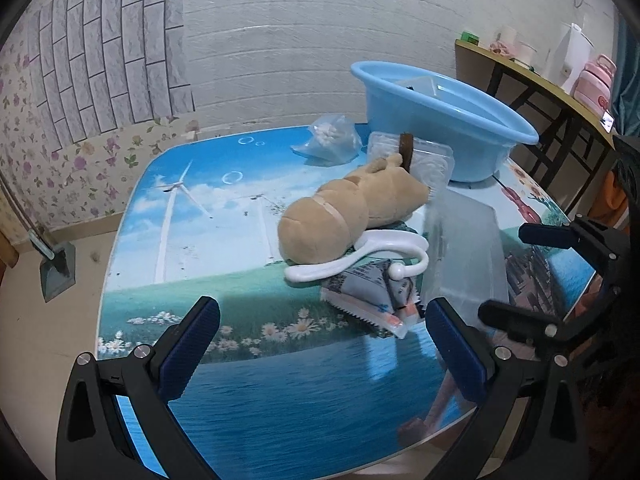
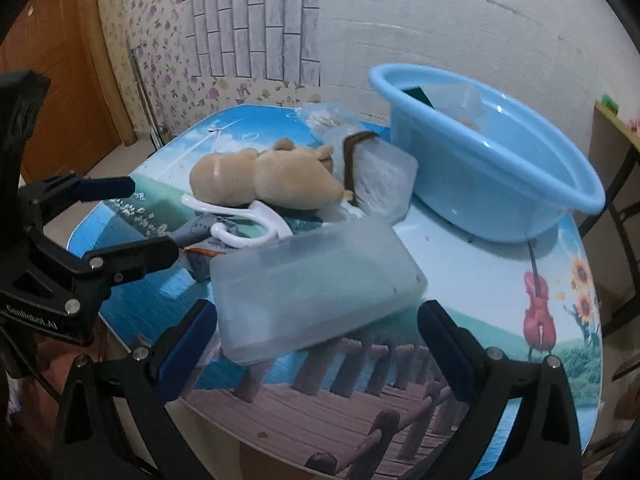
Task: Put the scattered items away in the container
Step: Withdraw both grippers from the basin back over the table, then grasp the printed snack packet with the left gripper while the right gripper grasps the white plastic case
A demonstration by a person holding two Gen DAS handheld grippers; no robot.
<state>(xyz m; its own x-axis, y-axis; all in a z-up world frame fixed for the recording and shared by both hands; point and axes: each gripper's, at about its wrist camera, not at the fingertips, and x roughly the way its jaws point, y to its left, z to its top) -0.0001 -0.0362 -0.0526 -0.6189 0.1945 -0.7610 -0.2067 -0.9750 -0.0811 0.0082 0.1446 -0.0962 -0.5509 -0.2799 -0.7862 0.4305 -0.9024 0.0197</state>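
Note:
A light blue basin stands at the table's far right with a clear item inside. A tan plush toy lies mid-table on a white plastic hook and a snack packet. A brush in a clear pack leans by the basin. A frosted plastic box lies just ahead of my open right gripper. My left gripper is open and empty, short of the packet. A clear bag of white pieces lies behind.
The table has a printed landscape cover. A wooden desk with a pink bottle and cups stands at the right. A dustpan stands on the floor at the left, and a wooden door lies beyond.

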